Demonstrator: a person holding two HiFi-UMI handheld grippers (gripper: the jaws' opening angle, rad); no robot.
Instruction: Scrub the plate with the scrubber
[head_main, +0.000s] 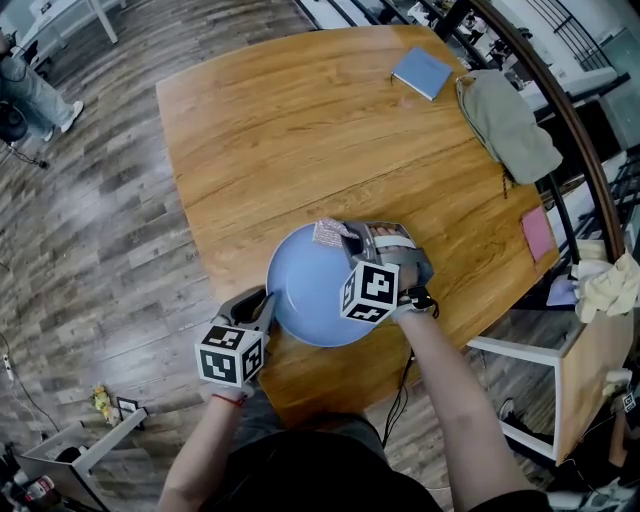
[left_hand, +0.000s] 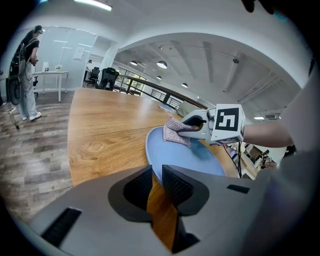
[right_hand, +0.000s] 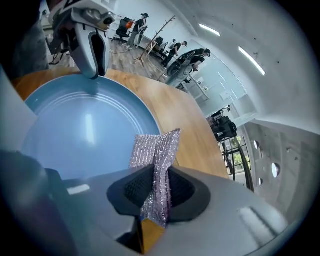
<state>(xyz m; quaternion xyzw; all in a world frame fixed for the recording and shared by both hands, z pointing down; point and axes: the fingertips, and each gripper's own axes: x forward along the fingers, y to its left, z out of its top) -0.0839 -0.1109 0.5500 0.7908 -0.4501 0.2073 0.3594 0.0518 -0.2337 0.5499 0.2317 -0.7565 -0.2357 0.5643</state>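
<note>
plate (head_main: 305, 298) on table (head_main: 280, 130) near edge, scrubber (head_main: 329, 233) on its far rim

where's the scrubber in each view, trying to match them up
Head view: the scrubber lies at the far rim of the blue plate, just above the picture's centre.
Left gripper view: centre, slightly right, on the plate's far edge.
Right gripper view: lower centre, where the right gripper pinches it between its jaws.
Shared landmark: the blue plate, seen in all three.

A blue plate (head_main: 305, 295) lies at lower centre; the right gripper (head_main: 347, 238) holds a scrubber (head_main: 328, 233) on its upper rim, and the left gripper (head_main: 266, 306) meets its lower-left edge.
</note>
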